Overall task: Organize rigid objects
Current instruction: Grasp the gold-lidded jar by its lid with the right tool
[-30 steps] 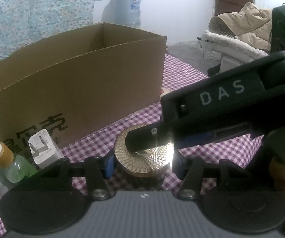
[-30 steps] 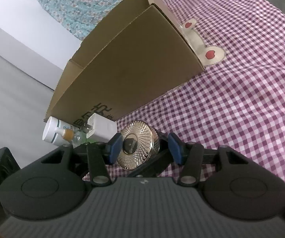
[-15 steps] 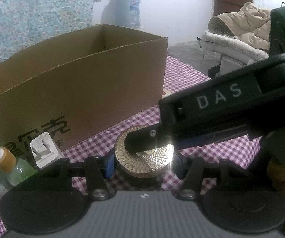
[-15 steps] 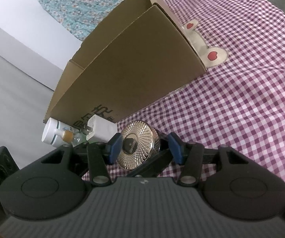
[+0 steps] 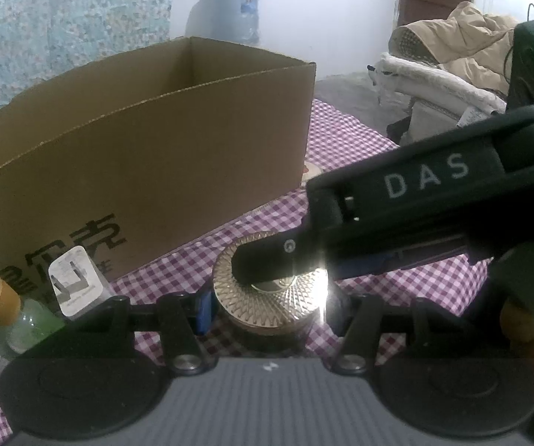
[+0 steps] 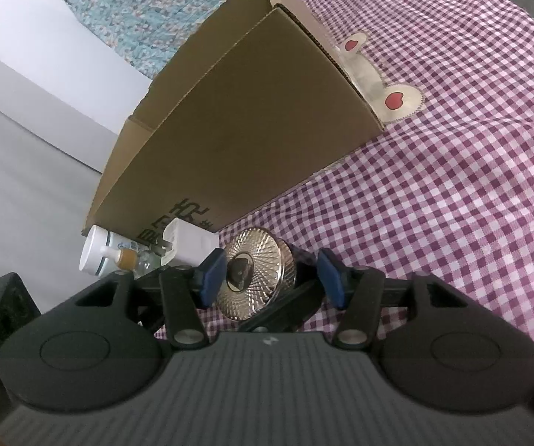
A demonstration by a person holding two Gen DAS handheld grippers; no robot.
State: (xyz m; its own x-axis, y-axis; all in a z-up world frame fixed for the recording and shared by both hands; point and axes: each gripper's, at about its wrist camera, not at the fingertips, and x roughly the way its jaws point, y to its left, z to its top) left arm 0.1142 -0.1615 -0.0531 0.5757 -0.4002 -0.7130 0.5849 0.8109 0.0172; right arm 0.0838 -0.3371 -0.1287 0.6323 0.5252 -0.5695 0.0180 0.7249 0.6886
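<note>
A dark jar with a ribbed gold lid [image 5: 270,290] stands on the checked cloth in front of the cardboard box [image 5: 137,156]. My left gripper [image 5: 269,312] is shut on the jar's body, a pad on either side. My right gripper comes in from the right, and one black finger [image 5: 267,260] lies across the lid. In the right wrist view the jar lid [image 6: 256,271] sits between the right gripper [image 6: 270,275] pads. Its jaws are opening: the left pad is at the lid's rim and the right pad [image 6: 328,277] stands clear of the jar.
A white plug adapter [image 5: 77,278], a green dropper bottle [image 5: 10,316] and a white tube [image 6: 96,256] stand left of the jar against the box [image 6: 248,130]. Checked cloth [image 6: 453,204] spreads to the right. A chair with a coat [image 5: 453,55] is behind.
The right gripper's pads have spread slightly apart around the jar lid. Both hands and the jar have stayed where they were.
</note>
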